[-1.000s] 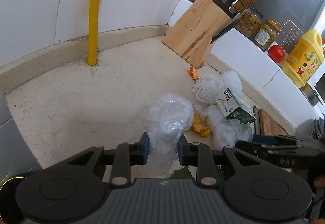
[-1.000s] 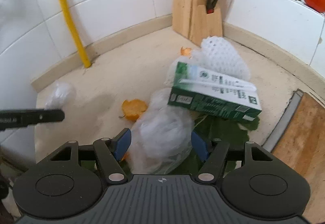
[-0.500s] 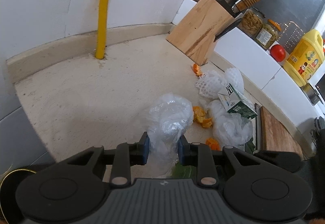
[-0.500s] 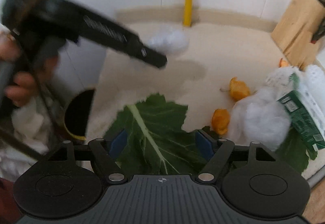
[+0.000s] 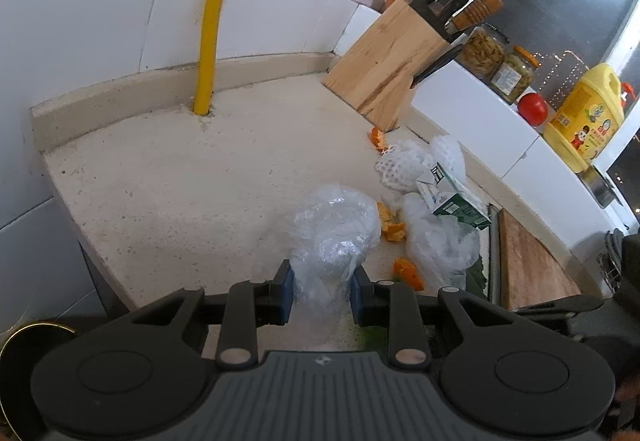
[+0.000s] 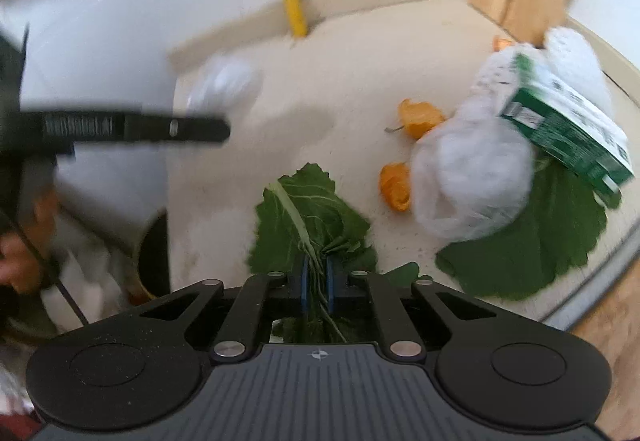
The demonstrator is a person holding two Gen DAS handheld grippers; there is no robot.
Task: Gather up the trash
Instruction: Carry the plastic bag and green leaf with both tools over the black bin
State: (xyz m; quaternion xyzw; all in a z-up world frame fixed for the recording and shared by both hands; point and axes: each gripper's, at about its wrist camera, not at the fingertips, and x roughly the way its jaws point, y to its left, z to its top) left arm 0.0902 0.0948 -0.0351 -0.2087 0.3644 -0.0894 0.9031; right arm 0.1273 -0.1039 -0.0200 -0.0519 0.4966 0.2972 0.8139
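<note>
Between the jaws, a crumpled green leaf (image 6: 310,217), seemingly pinched.

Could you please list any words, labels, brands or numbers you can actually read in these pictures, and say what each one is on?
None can be read.
Green carton: white print, too blurred.
Yellow jug: label with cartoon figures, lettering too small.
Jar: label too small.
Left gripper side bar, seen from the right wrist: pale marking, motion-blurred.
</note>
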